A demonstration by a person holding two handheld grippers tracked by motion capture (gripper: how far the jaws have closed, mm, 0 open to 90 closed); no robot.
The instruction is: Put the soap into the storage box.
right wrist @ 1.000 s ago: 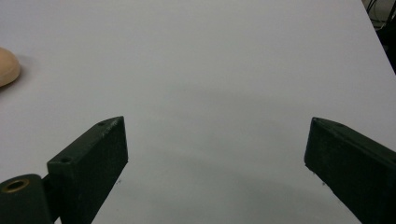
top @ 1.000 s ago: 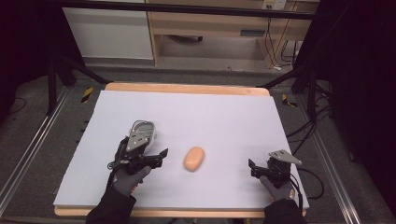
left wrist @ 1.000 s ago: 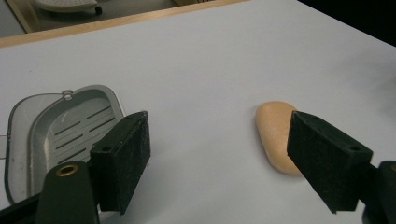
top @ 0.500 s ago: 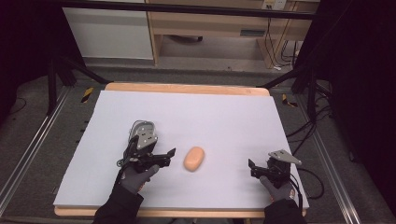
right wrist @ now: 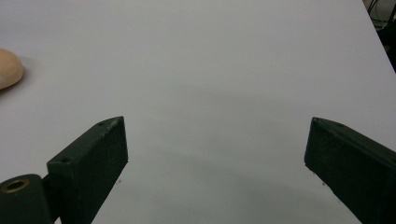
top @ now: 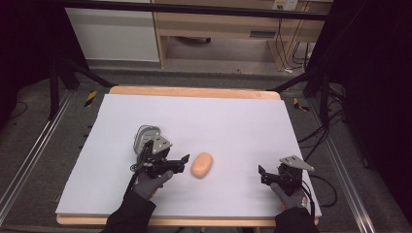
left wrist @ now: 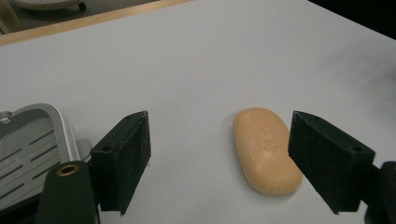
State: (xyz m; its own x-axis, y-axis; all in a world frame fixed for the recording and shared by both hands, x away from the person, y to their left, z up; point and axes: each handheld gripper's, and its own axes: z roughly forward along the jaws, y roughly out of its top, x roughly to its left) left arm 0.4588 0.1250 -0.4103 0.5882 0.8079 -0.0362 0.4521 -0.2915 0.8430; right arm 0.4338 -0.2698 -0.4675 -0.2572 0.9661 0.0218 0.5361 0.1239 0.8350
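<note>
An orange oval soap bar (top: 202, 165) lies on the white table cover, a little front of centre. My left gripper (top: 179, 162) is open just left of it. In the left gripper view the soap bar (left wrist: 266, 149) sits between the two jaws, close to the right one, and my left gripper (left wrist: 219, 120) touches nothing. A grey slotted soap dish (top: 145, 136) rests behind the left hand, and the soap dish (left wrist: 28, 149) is beside the left jaw. My right gripper (top: 266, 174) is open and empty near the front right; in its own view my right gripper (right wrist: 217, 122) sees the soap bar (right wrist: 7, 67) far left.
The white sheet (top: 218, 121) covers a wooden table whose edge (top: 194, 92) shows at the back. Black frame legs (top: 316, 82) flank the table. Cables (top: 320, 184) lie on the floor at the right, and a wooden shelf unit (top: 218, 34) stands beyond.
My left gripper has moved right and slightly forward, closing the gap to the soap bar, still open. The soap, the dish and my right gripper have stayed put.
</note>
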